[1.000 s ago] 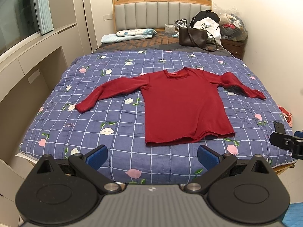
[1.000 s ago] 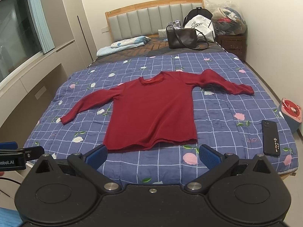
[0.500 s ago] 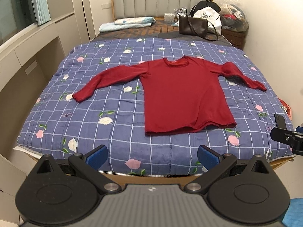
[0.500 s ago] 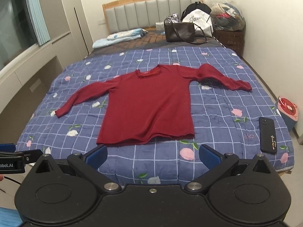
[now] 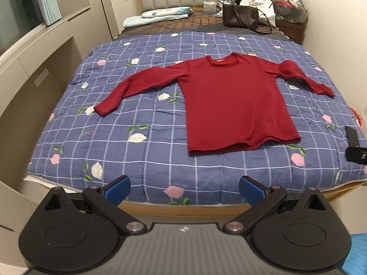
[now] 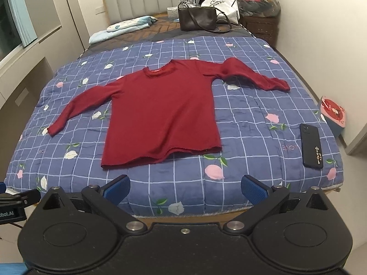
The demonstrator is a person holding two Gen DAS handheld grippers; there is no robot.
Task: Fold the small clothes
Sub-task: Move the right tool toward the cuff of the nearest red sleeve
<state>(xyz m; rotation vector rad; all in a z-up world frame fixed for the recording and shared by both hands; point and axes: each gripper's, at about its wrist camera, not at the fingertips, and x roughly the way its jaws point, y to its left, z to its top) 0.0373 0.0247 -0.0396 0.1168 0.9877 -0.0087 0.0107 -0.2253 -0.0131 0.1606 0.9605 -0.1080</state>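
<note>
With both the left gripper (image 5: 184, 189) and right gripper (image 6: 185, 187) fingers spread and empty at the bed's (image 5: 146, 160) foot edge, I should grasp the red sweater (image 6: 160, 112) by its sleeve cuffs first

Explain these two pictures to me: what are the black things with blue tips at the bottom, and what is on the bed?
Those are two hand-held grippers, tools a person carries, one per hand. Each has a camera looking forward along its two blue-padded fingers. One picture comes from the left gripper, the other from the right gripper. Both are open and hold nothing, hanging at the foot of the bed. On the blue flowered quilt a red long-sleeved top lies spread flat, waiting to be folded. A black phone lies near the quilt's right edge, and a brown handbag stands by the headboard.
</note>
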